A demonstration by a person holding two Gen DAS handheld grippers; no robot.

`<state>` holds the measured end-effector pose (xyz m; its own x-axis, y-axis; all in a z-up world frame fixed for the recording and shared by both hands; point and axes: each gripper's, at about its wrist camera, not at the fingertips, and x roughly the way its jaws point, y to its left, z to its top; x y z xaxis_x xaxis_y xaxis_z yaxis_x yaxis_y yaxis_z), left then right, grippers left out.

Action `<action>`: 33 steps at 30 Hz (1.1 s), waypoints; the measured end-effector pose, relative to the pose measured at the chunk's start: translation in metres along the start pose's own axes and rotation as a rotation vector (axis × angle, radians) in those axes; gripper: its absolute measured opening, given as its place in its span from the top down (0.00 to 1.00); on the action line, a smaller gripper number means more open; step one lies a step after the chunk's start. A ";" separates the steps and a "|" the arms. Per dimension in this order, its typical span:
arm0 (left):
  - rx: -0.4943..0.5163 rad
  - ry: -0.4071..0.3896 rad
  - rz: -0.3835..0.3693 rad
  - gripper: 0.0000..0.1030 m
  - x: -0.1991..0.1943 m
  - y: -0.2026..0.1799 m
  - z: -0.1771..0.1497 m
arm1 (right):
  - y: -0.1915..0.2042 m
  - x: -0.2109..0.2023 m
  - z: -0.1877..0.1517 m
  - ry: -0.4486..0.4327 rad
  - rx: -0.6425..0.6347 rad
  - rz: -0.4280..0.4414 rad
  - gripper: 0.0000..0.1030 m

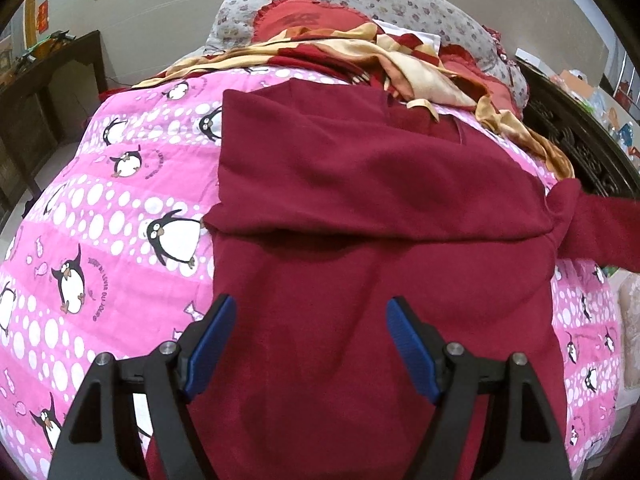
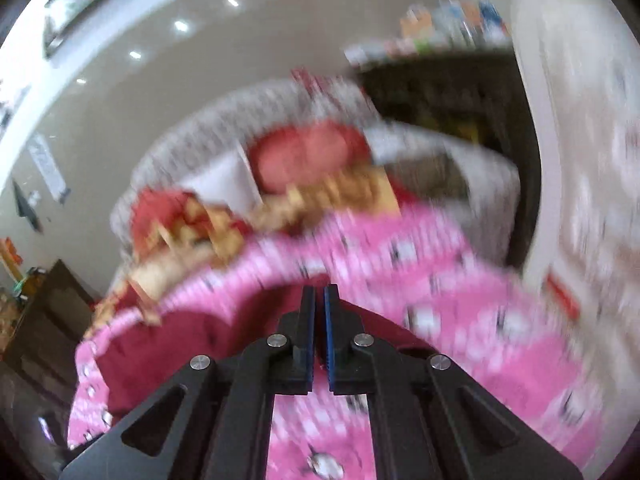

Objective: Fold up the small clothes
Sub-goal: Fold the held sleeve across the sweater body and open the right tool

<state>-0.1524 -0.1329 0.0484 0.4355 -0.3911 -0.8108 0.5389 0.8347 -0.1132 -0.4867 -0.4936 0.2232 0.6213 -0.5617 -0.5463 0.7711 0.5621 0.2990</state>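
Sleeve fold under way on the maroon top (image 1: 360,208)
Right gripper (image 2: 319,292) clamped on the sleeve, frame's right edge; left gripper (image 1: 310,308) gapes wide, holding nothing; next, carry it across

Two grippers above the red garment (image 1: 360,200)

The left gripper (image 1: 310,312) hovers with jaws wide apart; the right gripper (image 2: 319,292) has jaws closed together.

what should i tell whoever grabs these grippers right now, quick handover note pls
Left gripper: open, hovering over the near part of the dark red garment, holding nothing.
Right gripper: shut, apparently pinching the garment's cloth; the view is blurred.
Garment: on the pink penguin quilt, far part already folded toward the near part. A strip of it is lifted at the right side.
Left: fold in that strip, then finish and flatten.
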 end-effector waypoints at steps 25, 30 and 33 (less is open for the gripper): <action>-0.114 -0.113 0.031 0.21 -0.029 0.066 0.033 | 0.382 0.181 -0.138 0.627 -0.555 0.630 0.81; -0.065 -0.123 -0.005 0.21 -0.022 0.058 0.044 | 0.366 0.173 -0.140 0.568 -0.547 0.575 0.55; -0.025 -0.123 -0.019 0.19 -0.010 0.047 0.054 | 0.329 0.154 -0.114 0.472 -0.494 0.539 0.44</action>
<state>-0.0926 -0.1101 0.0821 0.5113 -0.4502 -0.7320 0.5303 0.8356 -0.1435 -0.1534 -0.3254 0.1483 0.6776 0.1060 -0.7278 0.1713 0.9396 0.2963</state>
